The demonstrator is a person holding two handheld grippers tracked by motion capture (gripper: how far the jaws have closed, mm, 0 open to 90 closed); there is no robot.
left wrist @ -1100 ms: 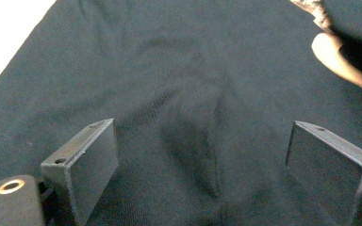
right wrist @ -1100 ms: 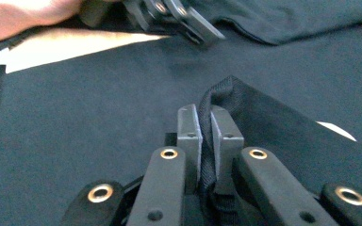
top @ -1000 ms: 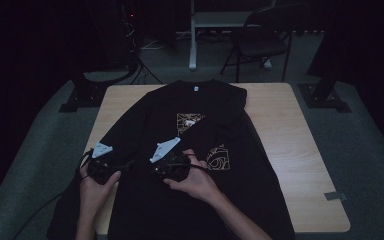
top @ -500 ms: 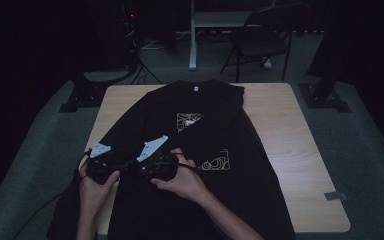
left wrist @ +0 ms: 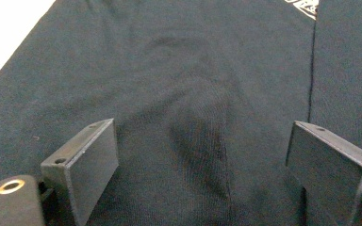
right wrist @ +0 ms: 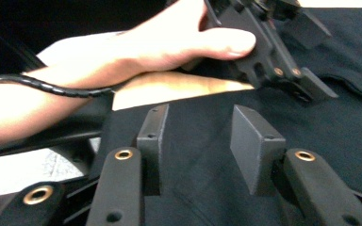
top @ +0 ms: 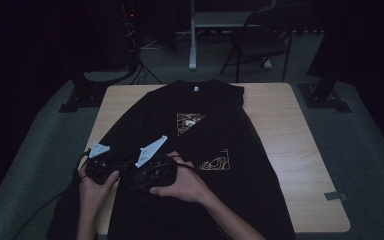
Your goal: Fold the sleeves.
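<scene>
The black cotton T-shirt with gold printed panels (top: 200,150) lies spread across the pale wooden desk (top: 290,150), collar toward the far edge, hem hanging over the near edge. Both grippers sit over the shirt's near-left part, the left gripper (top: 97,167) just beside the right gripper (top: 147,170). Behind the desk, a dark folding metal chair (top: 260,40) stands on the floor, right of centre.

Right claw (top: 147,172) shifted left beside left claw (top: 100,167); jaws just opening, nothing gripped between them
</scene>
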